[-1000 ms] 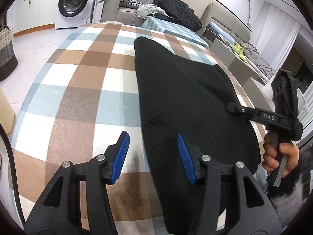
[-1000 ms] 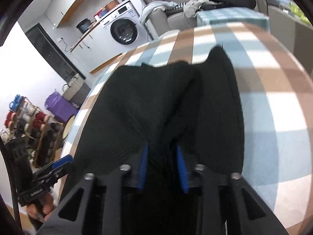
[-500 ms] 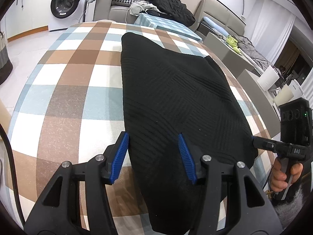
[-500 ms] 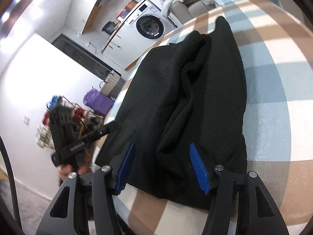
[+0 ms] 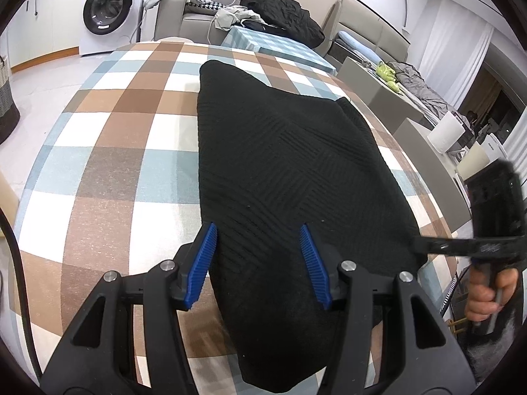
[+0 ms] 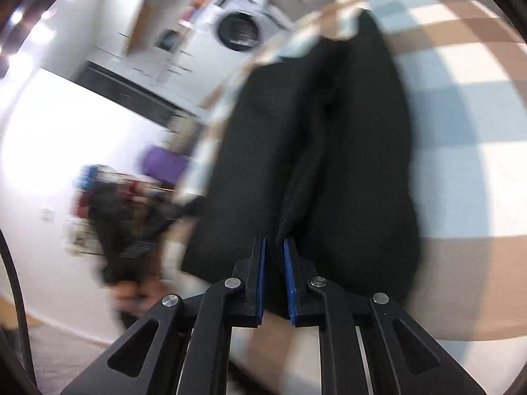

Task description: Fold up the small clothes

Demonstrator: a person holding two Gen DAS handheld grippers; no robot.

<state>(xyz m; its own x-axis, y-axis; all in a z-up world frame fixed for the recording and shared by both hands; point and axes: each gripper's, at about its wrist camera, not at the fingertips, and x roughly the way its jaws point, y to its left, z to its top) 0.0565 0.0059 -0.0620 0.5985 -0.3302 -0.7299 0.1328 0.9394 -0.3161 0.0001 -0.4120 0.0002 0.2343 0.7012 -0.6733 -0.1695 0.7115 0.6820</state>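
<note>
A black knitted garment [image 5: 283, 171] lies lengthwise on the checked tablecloth [image 5: 115, 151]. My left gripper [image 5: 258, 260] is open, its blue pads straddling the garment's near left edge just above the cloth. In the blurred right wrist view the garment [image 6: 329, 151] shows a raised fold down its middle. My right gripper [image 6: 273, 263] is shut, its pads pinching the near edge of that fold. The right gripper also shows in the left wrist view [image 5: 425, 247] at the garment's right side, held by a hand.
A washing machine [image 5: 108, 10] and a sofa with piled clothes [image 5: 276, 10] stand beyond the table's far end. Grey furniture and a bed [image 5: 411, 75] lie to the right. A dark basket [image 5: 6, 98] stands on the floor at left.
My right gripper was shut, opened half a second ago, and has shut again on the garment's fold. My left gripper stayed open and shifted right over the garment's edge.
</note>
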